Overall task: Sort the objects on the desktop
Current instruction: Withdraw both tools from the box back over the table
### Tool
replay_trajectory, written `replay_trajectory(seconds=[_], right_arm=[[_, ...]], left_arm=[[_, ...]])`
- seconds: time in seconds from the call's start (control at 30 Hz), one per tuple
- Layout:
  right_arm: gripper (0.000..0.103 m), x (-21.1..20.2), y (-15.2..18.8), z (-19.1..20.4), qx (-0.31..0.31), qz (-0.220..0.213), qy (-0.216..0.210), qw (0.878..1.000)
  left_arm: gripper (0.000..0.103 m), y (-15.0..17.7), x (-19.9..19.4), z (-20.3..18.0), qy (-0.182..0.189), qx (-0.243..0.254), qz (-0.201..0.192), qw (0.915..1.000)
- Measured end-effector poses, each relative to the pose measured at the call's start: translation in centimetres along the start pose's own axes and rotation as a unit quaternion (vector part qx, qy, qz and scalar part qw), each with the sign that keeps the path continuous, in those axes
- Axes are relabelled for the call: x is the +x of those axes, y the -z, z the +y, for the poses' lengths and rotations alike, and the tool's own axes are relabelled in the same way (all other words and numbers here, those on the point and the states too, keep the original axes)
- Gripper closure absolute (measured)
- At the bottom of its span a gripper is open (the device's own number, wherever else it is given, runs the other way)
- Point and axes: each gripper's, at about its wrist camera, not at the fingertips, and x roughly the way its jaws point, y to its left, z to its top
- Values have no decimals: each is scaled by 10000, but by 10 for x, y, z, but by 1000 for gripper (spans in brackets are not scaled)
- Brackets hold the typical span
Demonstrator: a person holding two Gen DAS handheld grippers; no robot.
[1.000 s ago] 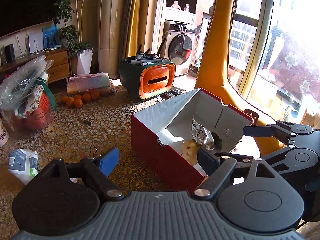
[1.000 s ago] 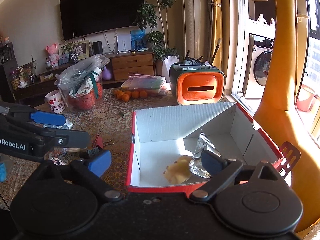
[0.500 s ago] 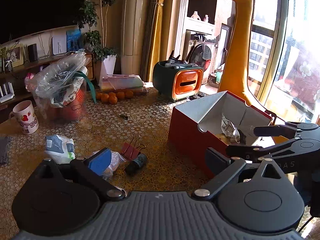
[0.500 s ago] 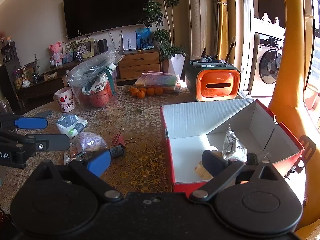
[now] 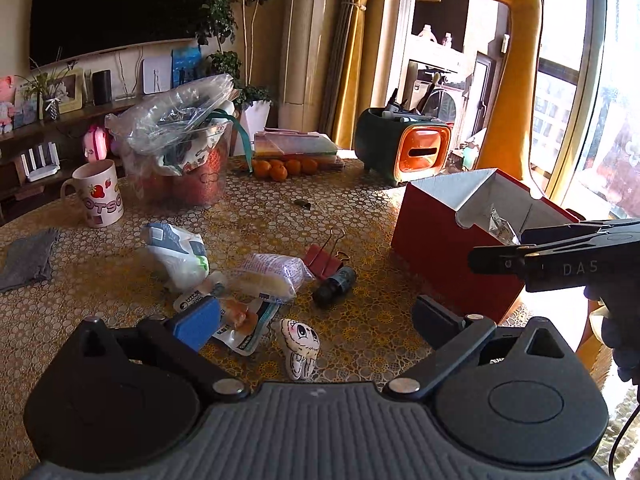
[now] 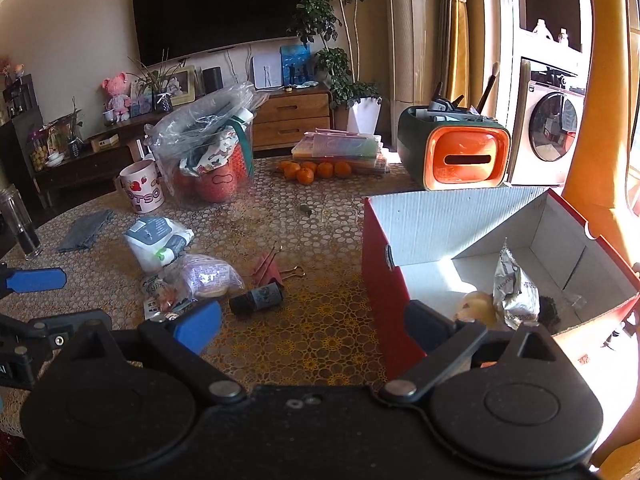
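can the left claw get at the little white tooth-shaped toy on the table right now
Probably yes. The left claw is open and holds nothing, and the tooth-shaped toy lies on the table right between its fingers. A snack packet lies just left of it, but nothing covers the toy.

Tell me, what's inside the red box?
Inside the red box lie a crinkly silver packet, a pale yellow lump and something dark and fuzzy. The right tool's finger hides the near corner.
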Motion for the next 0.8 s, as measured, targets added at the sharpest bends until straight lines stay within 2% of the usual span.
replay_trajectory(seconds=[0.63,0.8], right_arm=[[5,60,2,32,-160,325,-215,9991],[5,82,4,38,-266,463,-251,9983]], left_arm=[[1,37,34,24,-348,102,57,9993],[1,43,50,26,-297,144,117,9994]])
